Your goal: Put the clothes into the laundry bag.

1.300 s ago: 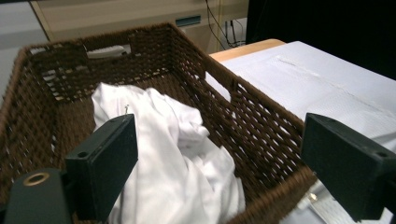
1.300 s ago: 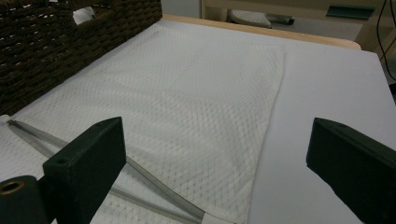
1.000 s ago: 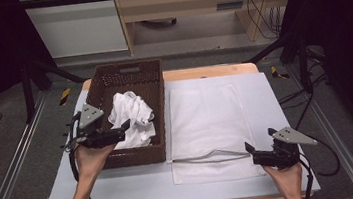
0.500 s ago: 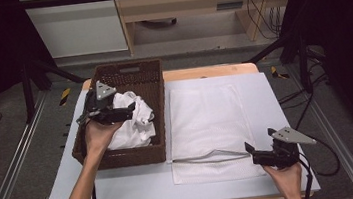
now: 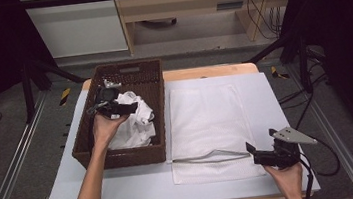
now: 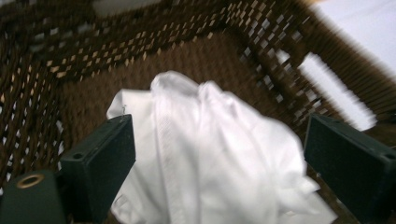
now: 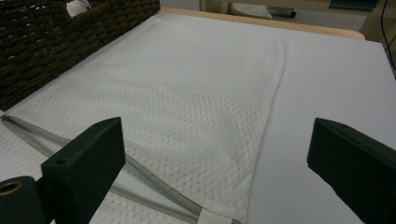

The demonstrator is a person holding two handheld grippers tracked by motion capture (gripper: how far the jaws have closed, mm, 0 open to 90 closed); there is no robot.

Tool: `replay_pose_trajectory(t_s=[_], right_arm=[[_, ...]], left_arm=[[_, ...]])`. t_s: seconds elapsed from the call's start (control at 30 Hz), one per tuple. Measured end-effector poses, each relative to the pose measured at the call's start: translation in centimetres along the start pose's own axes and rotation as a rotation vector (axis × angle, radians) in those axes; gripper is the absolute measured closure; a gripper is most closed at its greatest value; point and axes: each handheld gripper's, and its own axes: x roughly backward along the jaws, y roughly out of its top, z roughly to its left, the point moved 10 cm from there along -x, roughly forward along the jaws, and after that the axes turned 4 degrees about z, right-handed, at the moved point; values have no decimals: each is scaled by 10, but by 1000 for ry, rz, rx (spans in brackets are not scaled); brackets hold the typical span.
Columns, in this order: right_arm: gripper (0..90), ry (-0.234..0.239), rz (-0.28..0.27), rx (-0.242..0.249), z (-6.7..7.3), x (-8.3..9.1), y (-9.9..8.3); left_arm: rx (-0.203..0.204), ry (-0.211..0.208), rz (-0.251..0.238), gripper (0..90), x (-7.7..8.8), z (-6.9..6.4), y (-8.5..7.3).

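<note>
White mesh covers the near right part of the surface [image 5: 274, 93], where a laundry bag [image 5: 210, 126] lies flat with its grey zipper [image 5: 211, 156] running along the near end, slightly bowed. At the near right corner of the surface, a person's right hand [image 5: 286, 177] holds the right gripper [image 5: 251, 150] low, just beside the bag's near right corner; in the right gripper view its black jaws stand wide apart with nothing between them, the bag [image 7: 163, 93] spread out ahead and the zipper [image 7: 93, 168] crossing at a slant before the left jaw. Farther back, along the left edge of the surface, sits a dark brown wicker basket [image 5: 156, 112] holding a crumpled white garment [image 5: 135, 127]. The person's left forearm reaches from the near edge over the basket's near wall, and the left gripper [image 5: 132, 106] hangs above the cloth, pointing toward the bag side. In the left gripper view its jaws are spread open on either side of the white garment [image 6: 210, 154], gripping nothing, with the woven basket wall [image 6: 116, 42] and one of its handle openings behind the heap. Whether the jaws touch the fabric cannot be told.
</note>
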Motion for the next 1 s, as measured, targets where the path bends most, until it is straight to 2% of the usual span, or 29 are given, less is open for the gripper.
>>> replay_pose_trajectory(t_s=[0.13,0.27,0.33,0.47,0.5,0.63,0.73,0.8,0.97,1.0], right_arm=[[44,-2,2,1,0,0,-1],[42,-3,4,-2,-1,0,-1],[42,-2,5,-6,-2,-1,-2],[39,-2,12,-4,-2,-2,-4],[38,-1,15,-5,-1,-2,-4],[38,-3,15,-3,-1,-2,-4],[38,-4,22,-8,-2,-3,-6],[37,-6,28,-7,-3,-4,-7],[38,-7,30,-6,-3,-5,-8],[38,-7,30,-3,-3,-5,-8]], left_arm=[[3,13,38,80,-9,3,-5],[1,-2,115,88,-22,-1,-15],[-6,11,144,78,-24,0,-19],[26,-3,191,63,-31,0,-26],[28,-2,210,60,-33,0,-29],[41,-15,227,38,-37,-2,-32],[47,-12,266,21,-41,-2,-38],[41,-4,282,11,-44,-3,-40],[-16,34,342,0,-54,-6,-52],[-19,41,342,0,-55,-7,-53]])
